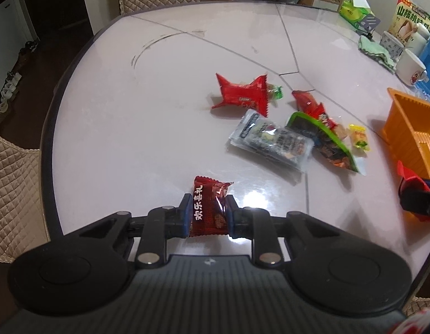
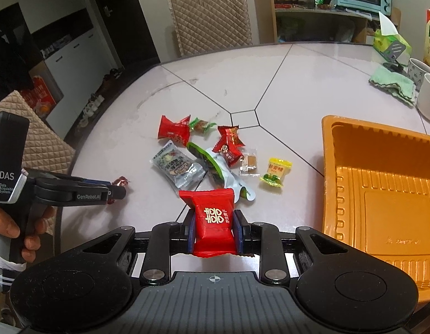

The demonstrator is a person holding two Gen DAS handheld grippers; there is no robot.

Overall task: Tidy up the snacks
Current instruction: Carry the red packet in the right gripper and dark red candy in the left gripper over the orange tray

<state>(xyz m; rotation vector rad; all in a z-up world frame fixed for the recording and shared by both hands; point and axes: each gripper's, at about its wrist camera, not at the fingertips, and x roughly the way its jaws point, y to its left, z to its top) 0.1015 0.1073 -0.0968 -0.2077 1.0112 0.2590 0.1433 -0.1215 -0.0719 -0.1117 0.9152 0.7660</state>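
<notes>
My left gripper (image 1: 208, 204) is shut on a dark red snack packet (image 1: 208, 211) with white characters, held above the white table (image 1: 117, 117). My right gripper (image 2: 213, 218) is shut on a bright red packet (image 2: 213, 220) with gold characters, held left of the orange tray (image 2: 382, 183). Several loose snacks lie mid-table: a red packet (image 1: 241, 94), a silver packet (image 1: 270, 140), a green-edged bag (image 1: 326, 142) and a yellow candy (image 2: 276, 171). The left gripper (image 2: 116, 190) also shows in the right wrist view with its dark red packet (image 2: 121, 181).
White mugs (image 2: 429, 97), a green cloth (image 2: 393, 83), a tissue box (image 2: 390, 41) and a snack box (image 1: 409, 22) stand at the table's far right. Quilted chairs (image 2: 212, 19) stand around the table. The right gripper (image 1: 418, 194) shows at the left view's right edge, by the tray (image 1: 412, 130).
</notes>
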